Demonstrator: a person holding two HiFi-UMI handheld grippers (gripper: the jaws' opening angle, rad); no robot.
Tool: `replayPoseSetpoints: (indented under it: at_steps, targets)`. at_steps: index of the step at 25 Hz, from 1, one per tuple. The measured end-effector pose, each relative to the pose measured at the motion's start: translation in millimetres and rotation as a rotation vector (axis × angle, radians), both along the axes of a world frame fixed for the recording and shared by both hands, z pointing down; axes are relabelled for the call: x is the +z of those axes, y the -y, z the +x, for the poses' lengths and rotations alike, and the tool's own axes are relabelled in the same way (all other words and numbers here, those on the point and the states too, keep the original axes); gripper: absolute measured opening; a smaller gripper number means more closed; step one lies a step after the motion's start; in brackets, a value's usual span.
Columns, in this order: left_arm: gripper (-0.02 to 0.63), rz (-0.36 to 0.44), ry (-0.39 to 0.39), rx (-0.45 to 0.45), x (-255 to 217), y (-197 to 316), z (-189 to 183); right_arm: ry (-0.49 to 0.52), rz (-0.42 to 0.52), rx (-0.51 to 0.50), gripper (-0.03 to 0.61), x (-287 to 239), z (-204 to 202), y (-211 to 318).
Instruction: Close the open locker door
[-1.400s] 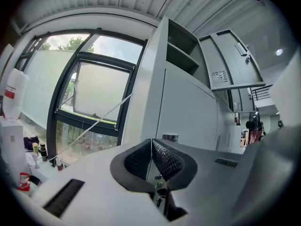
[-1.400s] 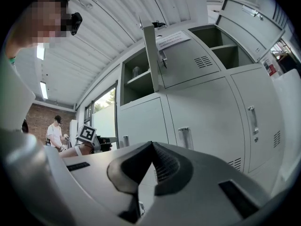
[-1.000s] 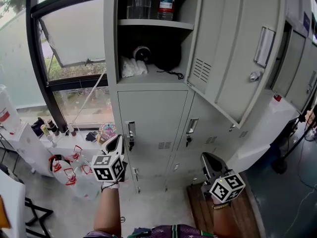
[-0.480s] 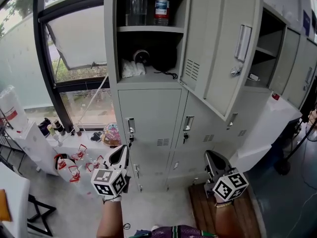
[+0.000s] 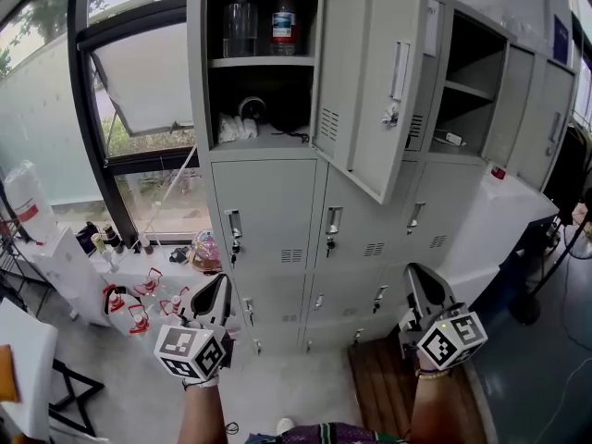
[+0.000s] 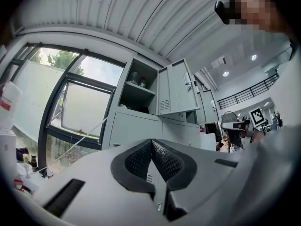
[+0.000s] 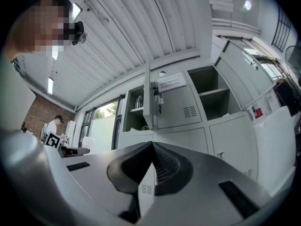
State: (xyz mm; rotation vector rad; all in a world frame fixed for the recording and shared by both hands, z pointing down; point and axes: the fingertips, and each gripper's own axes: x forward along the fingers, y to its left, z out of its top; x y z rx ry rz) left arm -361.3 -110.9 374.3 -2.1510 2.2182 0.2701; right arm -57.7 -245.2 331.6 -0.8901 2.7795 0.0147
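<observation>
The grey locker bank fills the head view. The top left compartment (image 5: 259, 72) stands open with two bottles on its shelf and cloth below. Its open door (image 5: 365, 81) swings out toward me, keys hanging at the handle. The door (image 6: 176, 91) also shows in the left gripper view, and almost edge-on (image 7: 146, 95) in the right gripper view. My left gripper (image 5: 219, 289) (image 6: 151, 142) and right gripper (image 5: 418, 280) (image 7: 152, 145) are both shut and empty. They are held low in front of the lower lockers, well short of the door.
A second compartment (image 5: 462, 72) further right is open too. A window (image 5: 139, 72) and a low white shelf with small bottles (image 5: 102, 248) are at the left. A wooden platform (image 5: 388, 391) lies by my right arm, a white cabinet (image 5: 504, 225) beyond it.
The head view has drawn back and lifted, so the second open compartment has come into sight. Both grippers have shifted with me and stay shut; the door stands at the same angle.
</observation>
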Motion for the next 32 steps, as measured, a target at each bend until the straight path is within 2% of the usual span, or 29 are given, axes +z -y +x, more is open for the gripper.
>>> replayPoseSetpoints:
  at_steps: [7, 12, 14, 18, 20, 23, 32]
  targets:
    - [0.020, 0.056, 0.035, 0.025, -37, -23, 52, 0.028, 0.064, -0.013, 0.008, -30, 42, -31]
    - [0.020, 0.076, 0.059, 0.047, -55, -33, 85, 0.030, 0.092, -0.087, 0.009, -44, 54, -51]
    - [0.020, 0.082, 0.067, 0.057, -58, -34, 93, 0.009, 0.100, -0.147, 0.136, -47, 53, -60]
    - [0.020, 0.098, 0.082, 0.073, -68, -36, 109, -0.031, 0.121, -0.190, 0.310, -52, 49, -65]
    - [0.021, 0.106, 0.090, 0.082, -73, -36, 117, -0.028, 0.126, -0.195, 0.374, -57, 48, -65]
    - [0.020, 0.106, 0.100, 0.098, -79, -34, 128, -0.026, 0.137, -0.203, 0.418, -67, 45, -63]
    - [0.020, 0.129, 0.093, 0.107, -94, -32, 138, -0.036, 0.164, -0.211, 0.422, -97, 30, -48]
